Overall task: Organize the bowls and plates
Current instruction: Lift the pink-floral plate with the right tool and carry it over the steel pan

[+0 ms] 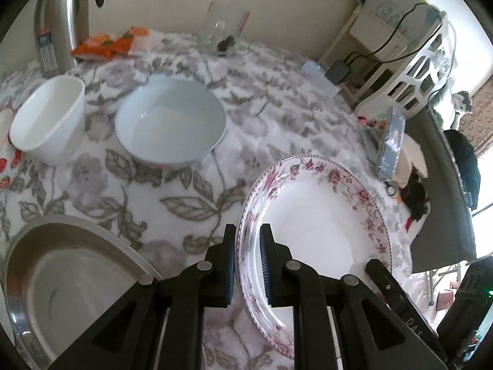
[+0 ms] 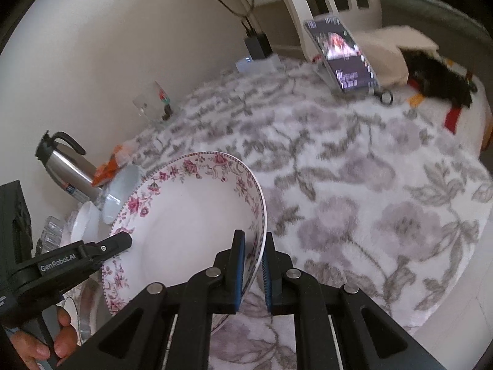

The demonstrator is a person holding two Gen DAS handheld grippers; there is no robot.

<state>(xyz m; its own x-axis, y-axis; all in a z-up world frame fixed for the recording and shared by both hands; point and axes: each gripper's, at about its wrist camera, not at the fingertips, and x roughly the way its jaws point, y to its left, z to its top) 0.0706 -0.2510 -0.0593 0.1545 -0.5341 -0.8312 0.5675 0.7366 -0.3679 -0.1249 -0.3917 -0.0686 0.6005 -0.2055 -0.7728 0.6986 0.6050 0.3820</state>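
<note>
A white plate with a pink flower rim [image 1: 320, 212] is held tilted above the flowered tablecloth. My left gripper [image 1: 248, 243] is shut on its left rim. My right gripper [image 2: 253, 248] is shut on its right rim; the plate also shows in the right wrist view [image 2: 185, 225]. The left gripper's finger [image 2: 120, 240] shows at the plate's far rim there. A pale blue bowl [image 1: 171, 121] and a white bowl [image 1: 49, 117] stand beyond on the cloth. A steel plate [image 1: 61, 277] lies at lower left.
A steel thermos [image 1: 60, 18] and an orange packet [image 1: 107, 44] stand at the back left. A glass [image 1: 215, 34] is by the wall. A phone [image 2: 342, 55] leans at the table's right side near a white basket [image 1: 422, 71]. A tablecloth [image 2: 369, 185] covers the table.
</note>
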